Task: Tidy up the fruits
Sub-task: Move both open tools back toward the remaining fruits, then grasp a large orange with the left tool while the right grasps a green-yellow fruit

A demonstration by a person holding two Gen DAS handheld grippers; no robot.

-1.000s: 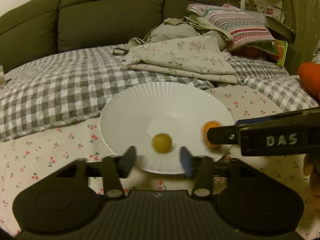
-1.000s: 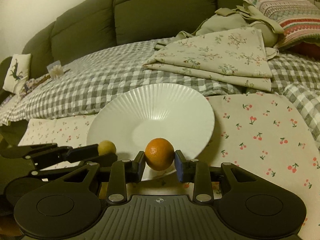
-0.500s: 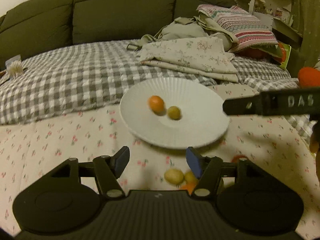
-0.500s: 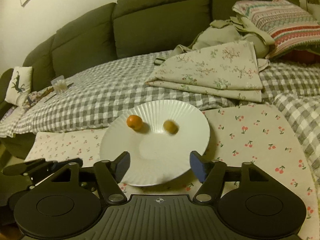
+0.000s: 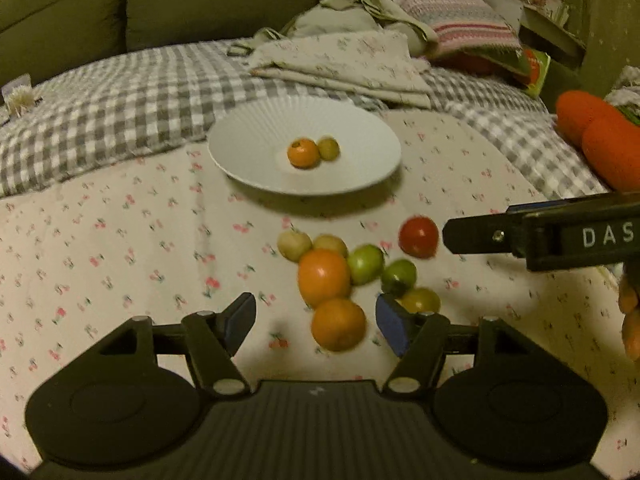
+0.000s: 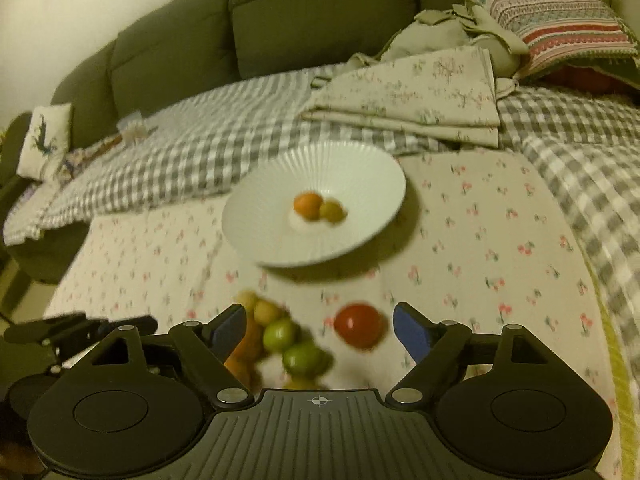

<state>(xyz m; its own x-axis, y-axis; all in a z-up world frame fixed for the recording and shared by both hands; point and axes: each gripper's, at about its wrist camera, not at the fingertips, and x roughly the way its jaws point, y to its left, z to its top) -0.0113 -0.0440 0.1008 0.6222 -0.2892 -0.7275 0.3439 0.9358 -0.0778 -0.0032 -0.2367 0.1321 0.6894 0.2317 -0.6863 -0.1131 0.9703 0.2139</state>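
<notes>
The white plate (image 5: 248, 148) lay well ahead of both hand-held grippers, holding one orange and one green fruit. The loose fruit pile (image 5: 324, 276) sat crowded just ahead of the wide-open, empty left hand-held gripper (image 5: 316, 320); closing there risked scattering neighbours. The red tomato (image 6: 360, 325) lay between the fingers of the right hand-held gripper (image 6: 320, 324), also wide open and empty, and might roll on the soft bed.

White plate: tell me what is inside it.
The white plate holds a small orange touching a yellow-green fruit. Anything behind them is hidden.
</notes>
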